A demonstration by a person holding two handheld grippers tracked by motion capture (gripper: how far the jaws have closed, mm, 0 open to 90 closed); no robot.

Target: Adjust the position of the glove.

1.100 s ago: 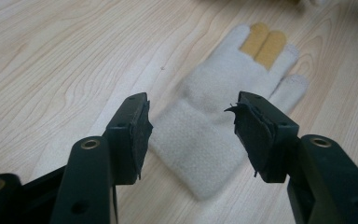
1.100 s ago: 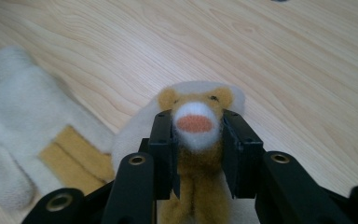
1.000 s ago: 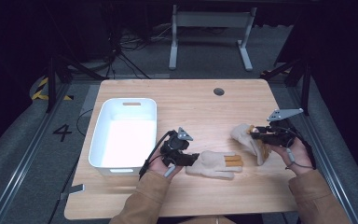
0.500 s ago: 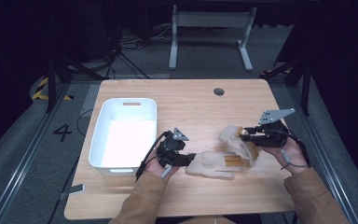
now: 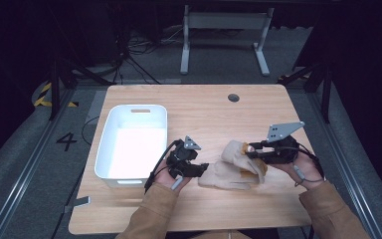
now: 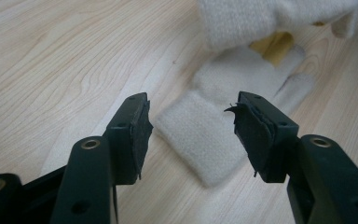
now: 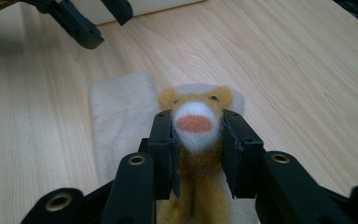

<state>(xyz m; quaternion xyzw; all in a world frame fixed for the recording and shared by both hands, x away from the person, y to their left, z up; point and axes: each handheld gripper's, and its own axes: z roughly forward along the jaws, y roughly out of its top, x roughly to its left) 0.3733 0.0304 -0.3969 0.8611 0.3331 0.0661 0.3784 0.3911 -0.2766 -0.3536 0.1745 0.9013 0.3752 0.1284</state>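
A cream knitted glove [image 5: 224,177] lies flat on the wooden table [image 5: 204,117], its cuff [image 6: 200,140] towards my left gripper [image 5: 202,168]. The left gripper [image 6: 191,121] is open, its jaws standing either side of the cuff and not touching it. My right gripper [image 5: 251,152] is shut on a tan plush animal face [image 7: 196,121] with a white snout and an orange nose. That face belongs to a raised cream knitted piece [image 5: 235,152] folded over the flat glove's finger end. Cream knit [image 7: 121,116] lies under the right gripper [image 7: 197,135].
A white plastic bin [image 5: 134,108] stands at the table's left, close behind the left hand. A round cable hole [image 5: 234,97] sits near the far edge. Bare wood lies beyond the gloves and along the front edge.
My right gripper has moved left with the plush face in it, drawing the raised knit over the flat glove. The left gripper has stayed where it was.
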